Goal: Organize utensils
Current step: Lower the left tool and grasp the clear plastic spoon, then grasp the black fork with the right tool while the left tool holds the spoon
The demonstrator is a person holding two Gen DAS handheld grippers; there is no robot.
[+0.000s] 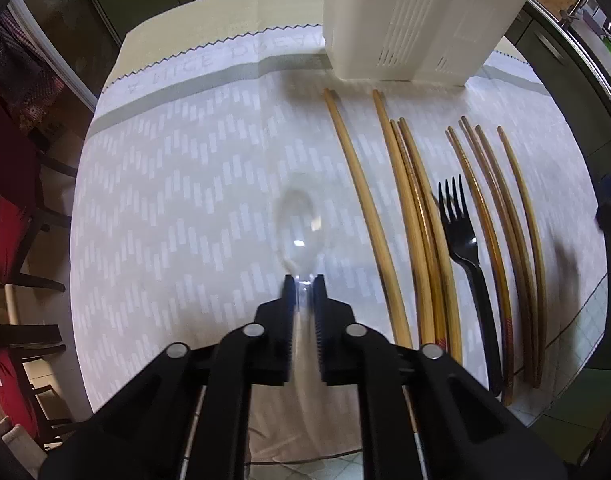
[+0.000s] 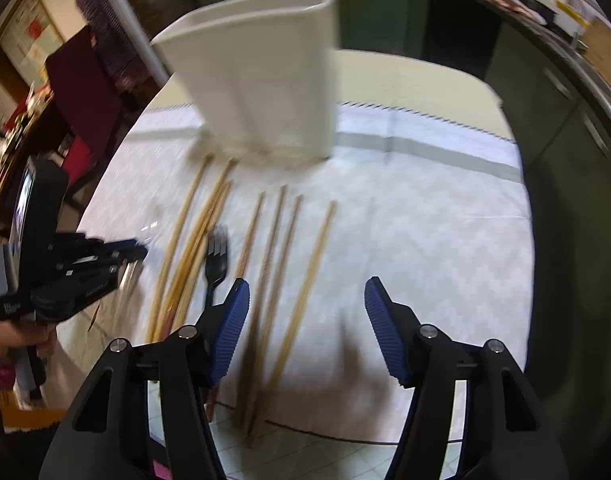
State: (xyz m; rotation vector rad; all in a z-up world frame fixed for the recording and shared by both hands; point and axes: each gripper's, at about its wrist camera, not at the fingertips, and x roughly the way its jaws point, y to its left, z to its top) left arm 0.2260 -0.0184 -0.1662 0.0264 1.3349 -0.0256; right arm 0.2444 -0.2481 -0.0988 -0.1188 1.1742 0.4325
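My left gripper (image 1: pixel 304 280) is shut on the handle of a clear plastic spoon (image 1: pixel 299 224), whose bowl lies on the tablecloth just ahead of the fingertips. Several wooden chopsticks (image 1: pixel 364 200) lie in rows to the right, with a black plastic fork (image 1: pixel 461 240) among them. A white slotted utensil holder (image 1: pixel 417 20) stands at the far end of them. In the right wrist view my right gripper (image 2: pixel 306 283) is open above the near ends of the chopsticks (image 2: pixel 317 256), its blue pads (image 2: pixel 235 320) not touching them. The fork (image 2: pixel 216 268) lies left of that pad. The left gripper (image 2: pixel 85 268) shows at the left.
A pale patterned tablecloth (image 1: pixel 165 200) covers the table, whose near edge runs under both grippers. Dark chairs with red cushions (image 1: pixel 13 220) stand to the left. A hand (image 2: pixel 9 340) holds the left gripper. Dark cabinets (image 2: pixel 445 20) lie beyond the holder (image 2: pixel 265 80).
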